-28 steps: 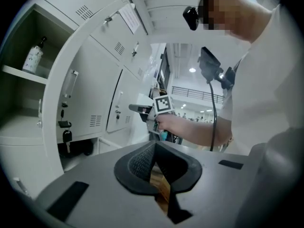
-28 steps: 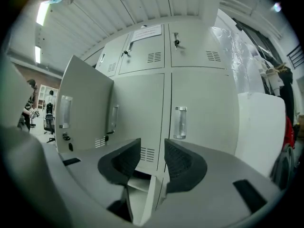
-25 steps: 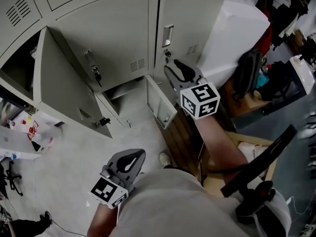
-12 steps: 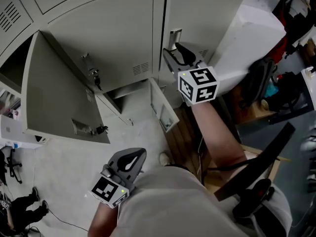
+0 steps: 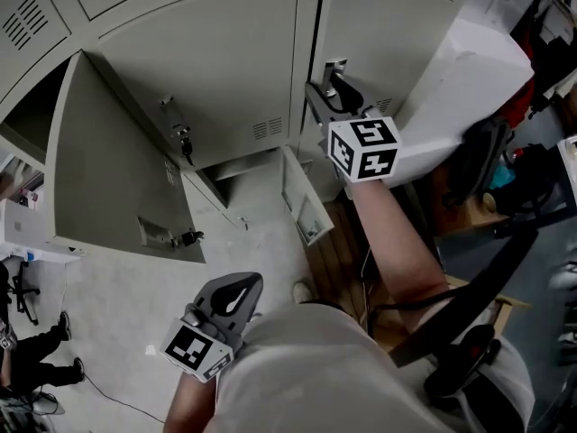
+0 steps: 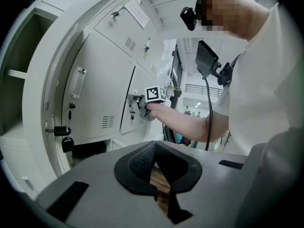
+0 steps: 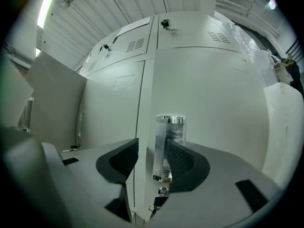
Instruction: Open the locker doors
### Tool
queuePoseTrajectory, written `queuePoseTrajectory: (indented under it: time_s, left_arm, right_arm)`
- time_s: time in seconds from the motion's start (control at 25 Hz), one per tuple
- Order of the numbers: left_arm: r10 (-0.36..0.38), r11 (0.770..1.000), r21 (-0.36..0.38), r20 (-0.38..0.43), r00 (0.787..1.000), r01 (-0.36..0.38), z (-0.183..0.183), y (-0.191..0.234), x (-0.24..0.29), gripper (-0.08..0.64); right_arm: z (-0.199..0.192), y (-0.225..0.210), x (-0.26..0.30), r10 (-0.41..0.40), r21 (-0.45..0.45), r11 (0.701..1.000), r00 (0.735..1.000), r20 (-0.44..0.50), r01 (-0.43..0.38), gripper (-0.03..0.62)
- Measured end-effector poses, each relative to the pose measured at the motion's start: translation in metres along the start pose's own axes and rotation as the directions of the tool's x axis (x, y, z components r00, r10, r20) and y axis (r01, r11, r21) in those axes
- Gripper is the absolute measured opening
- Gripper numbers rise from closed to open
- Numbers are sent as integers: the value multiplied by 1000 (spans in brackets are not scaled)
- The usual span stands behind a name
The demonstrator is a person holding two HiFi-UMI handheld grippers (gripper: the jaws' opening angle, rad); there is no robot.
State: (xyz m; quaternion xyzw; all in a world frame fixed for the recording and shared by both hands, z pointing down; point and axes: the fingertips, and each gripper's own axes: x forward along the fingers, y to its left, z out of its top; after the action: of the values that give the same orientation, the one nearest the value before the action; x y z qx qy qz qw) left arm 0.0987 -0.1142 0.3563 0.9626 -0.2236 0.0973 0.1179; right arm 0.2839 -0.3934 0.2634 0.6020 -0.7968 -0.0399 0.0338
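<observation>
Right gripper view, tongs just opened, handle between

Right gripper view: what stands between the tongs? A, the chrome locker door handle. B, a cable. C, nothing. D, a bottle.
A: the chrome handle stands in the gap of the right tongs, whose jaws have just been opening and stand apart.

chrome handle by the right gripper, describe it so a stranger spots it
On the grey locker bank, take the closed rightmost door. Near its left edge is an upright chrome handle, the only one between the open jaws of the right gripper.
</observation>
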Motion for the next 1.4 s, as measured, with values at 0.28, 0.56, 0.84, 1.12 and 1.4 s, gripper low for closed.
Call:
queuePoseTrajectory:
  time_s: [0.28,0.56,0.84,1.12,1.4]
  left_arm:
    - [19,1000,-1,5,1000,-19,-1,4,-10,11]
    - [-7,1000,8,0,1000,7,-2,2,-11,11]
    - [-73,997,32,-10,997,73,2,-8,-1,11]
    - [-132,990,49,-25,991,133,3,-21,10,11]
    - [-219,973,68,-48,975,222,5,-36,29,11]
  right_arm:
    - [-2,1,3,-30,9,1000,999,-16,30,149]
    - [-3,0,-15,-45,14,999,999,-19,45,137]
    - [-4,-2,-44,-47,-1,999,999,-17,47,112]
    - [-6,-3,-77,28,31,999,999,-18,-27,112]
    - [-8,-13,-113,65,69,996,998,-17,-63,112]
